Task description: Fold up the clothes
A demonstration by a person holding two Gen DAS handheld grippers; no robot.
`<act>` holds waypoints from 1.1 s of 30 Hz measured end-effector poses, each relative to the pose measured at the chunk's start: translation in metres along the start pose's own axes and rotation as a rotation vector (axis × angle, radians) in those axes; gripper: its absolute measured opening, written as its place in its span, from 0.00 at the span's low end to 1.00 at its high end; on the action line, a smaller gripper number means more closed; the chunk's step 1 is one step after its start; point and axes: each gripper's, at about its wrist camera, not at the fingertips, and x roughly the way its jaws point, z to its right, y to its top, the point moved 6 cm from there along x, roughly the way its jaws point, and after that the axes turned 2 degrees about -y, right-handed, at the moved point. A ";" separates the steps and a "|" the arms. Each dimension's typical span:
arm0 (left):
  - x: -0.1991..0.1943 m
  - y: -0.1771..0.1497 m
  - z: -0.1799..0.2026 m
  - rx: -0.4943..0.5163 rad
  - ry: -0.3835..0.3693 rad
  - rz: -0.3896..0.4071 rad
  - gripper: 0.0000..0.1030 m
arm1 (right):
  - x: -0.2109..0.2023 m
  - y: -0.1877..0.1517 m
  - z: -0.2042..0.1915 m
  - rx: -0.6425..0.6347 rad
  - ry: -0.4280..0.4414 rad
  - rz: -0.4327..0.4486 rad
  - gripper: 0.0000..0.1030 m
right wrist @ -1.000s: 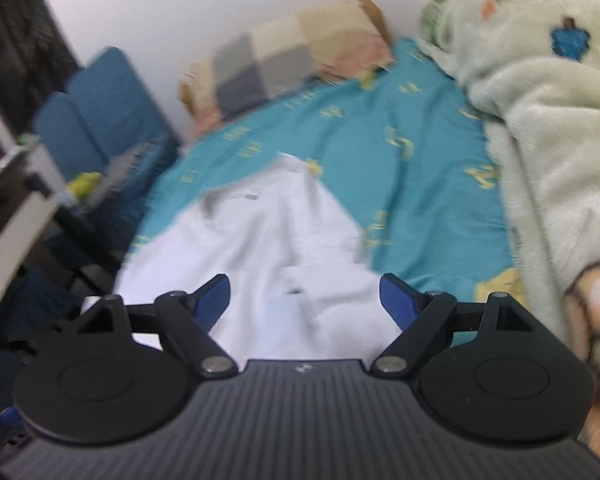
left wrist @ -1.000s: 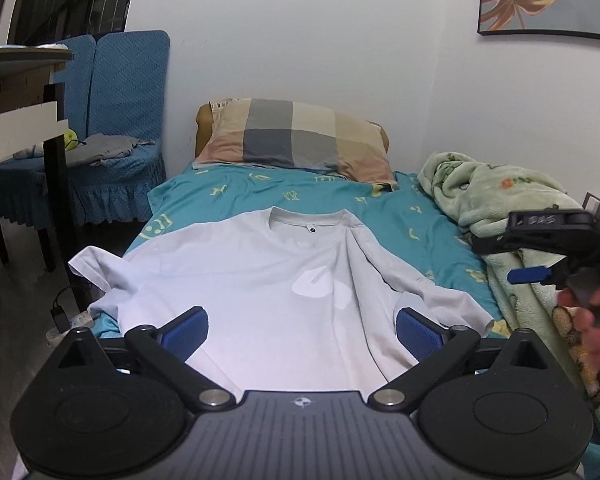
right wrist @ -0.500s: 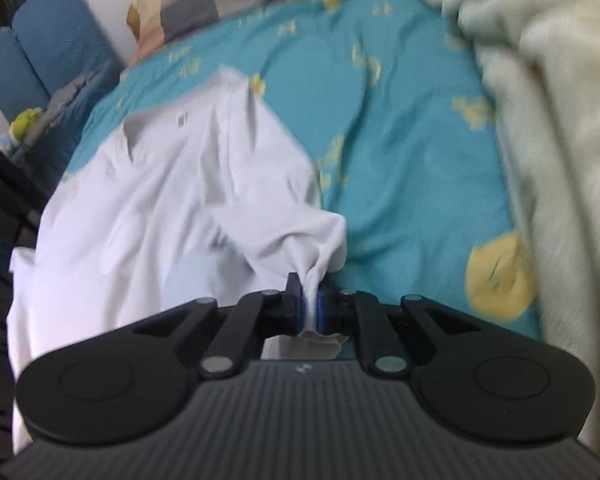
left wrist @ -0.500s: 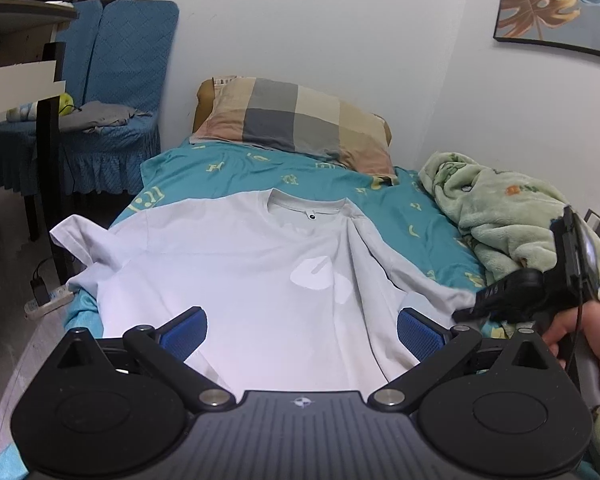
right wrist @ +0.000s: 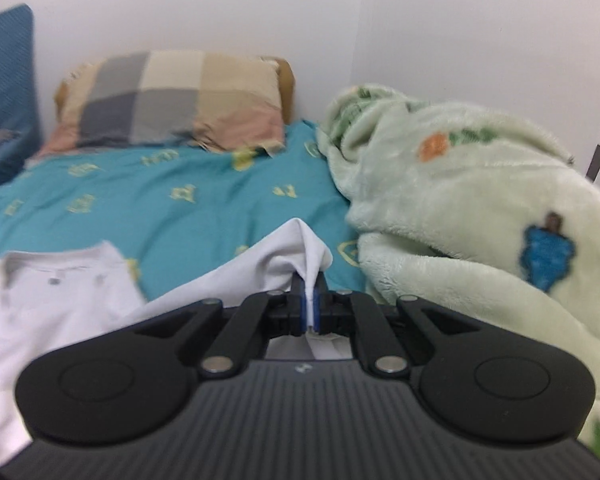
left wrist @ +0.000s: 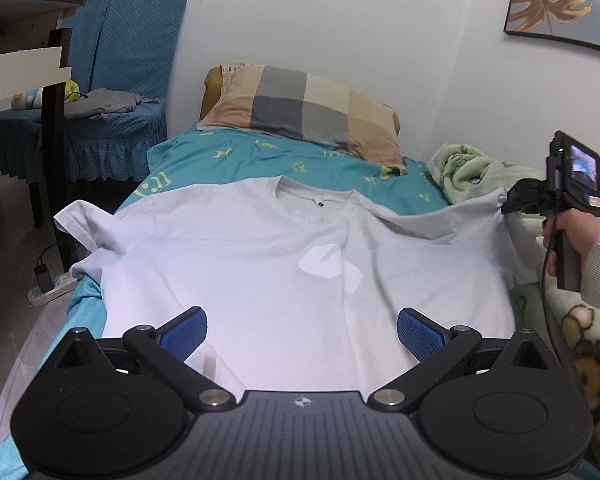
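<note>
A white T-shirt (left wrist: 240,264) lies front up on the teal bed sheet (left wrist: 228,156), collar toward the pillow. My left gripper (left wrist: 302,330) hovers open over the shirt's lower part, nothing between its blue pads. At the right of the left wrist view my right gripper (left wrist: 505,207) is shut on the shirt's right sleeve (left wrist: 452,220) and holds it stretched out toward the blanket. In the right wrist view the right gripper (right wrist: 310,307) pinches a peak of white sleeve cloth (right wrist: 300,248) between its pads. The shirt's left sleeve (left wrist: 78,222) hangs over the bed's left edge.
A checked pillow (left wrist: 300,110) lies at the bed's head. A pale green fleece blanket (right wrist: 460,216) is heaped along the right side. Blue covered chairs (left wrist: 116,80) and a dark table leg (left wrist: 54,128) stand left of the bed. A power strip (left wrist: 48,290) lies on the floor.
My right gripper shut on the folded-in right sleeve and pulled it out to the right, spreading it. The left gripper sank a little toward the shirt and stayed open.
</note>
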 end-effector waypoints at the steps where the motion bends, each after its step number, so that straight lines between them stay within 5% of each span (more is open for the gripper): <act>1: 0.003 -0.001 -0.002 0.003 0.013 -0.004 0.99 | 0.014 -0.003 0.003 0.007 -0.010 -0.016 0.06; 8: 0.031 -0.002 -0.037 -0.056 0.105 -0.060 0.99 | 0.082 -0.063 0.002 0.043 -0.020 -0.168 0.06; 15: 0.036 -0.006 -0.078 -0.205 0.150 -0.158 0.96 | 0.074 -0.070 -0.004 0.105 0.069 -0.192 0.11; 17: 0.032 -0.007 -0.080 -0.223 0.149 -0.189 0.95 | 0.055 -0.067 -0.001 0.136 0.096 -0.190 0.28; 19: 0.025 -0.007 -0.083 -0.245 0.147 -0.202 0.95 | 0.031 -0.063 0.002 0.163 0.122 -0.176 0.57; 25: -0.017 -0.003 -0.085 -0.236 0.165 -0.205 0.95 | -0.051 -0.052 0.008 0.204 0.172 -0.153 0.58; 33: -0.071 -0.032 -0.114 -0.307 0.179 -0.419 0.92 | -0.175 -0.070 0.015 0.310 0.320 -0.109 0.58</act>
